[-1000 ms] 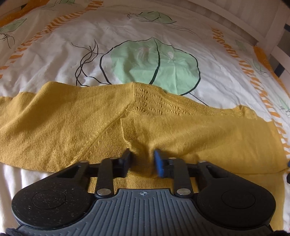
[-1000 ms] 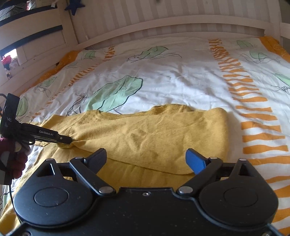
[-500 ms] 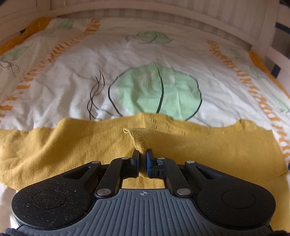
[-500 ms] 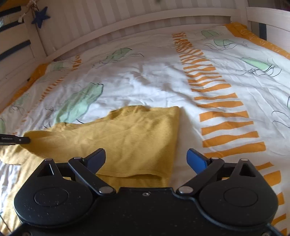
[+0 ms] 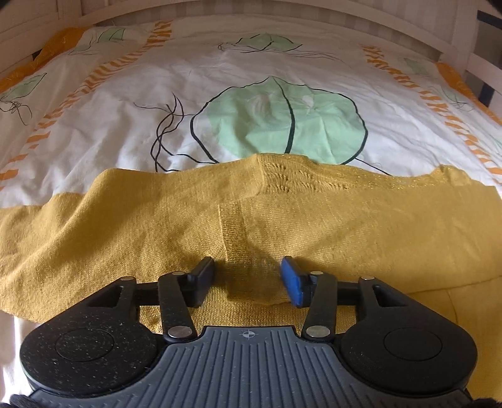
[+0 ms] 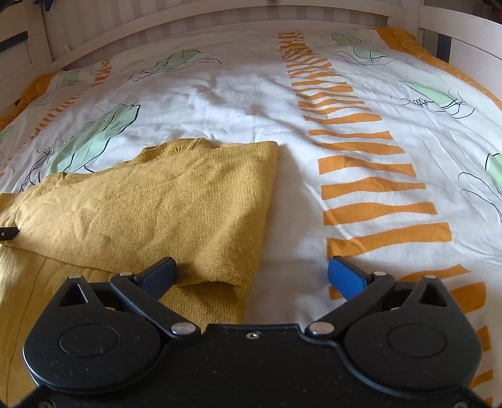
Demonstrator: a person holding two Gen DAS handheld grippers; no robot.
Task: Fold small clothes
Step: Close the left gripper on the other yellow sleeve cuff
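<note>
A mustard-yellow knitted sweater (image 5: 313,219) lies on the bed, with one layer folded over another. My left gripper (image 5: 248,277) is open, its jaws either side of a ribbed edge of the folded layer, holding nothing. In the right wrist view the sweater (image 6: 163,213) lies to the left, its folded edge running toward me. My right gripper (image 6: 251,273) is wide open and empty, low over the sweater's right edge. One left gripper fingertip (image 6: 9,233) shows at the far left edge.
The bed has a white duvet (image 5: 251,72) with green leaves and orange stripes (image 6: 370,188). A white wooden bed frame (image 6: 219,15) runs along the far side and both ends.
My left gripper held a pinch of the sweater half a second ago; now it has opened and the fabric lies flat. My right gripper has shifted right, staying open.
</note>
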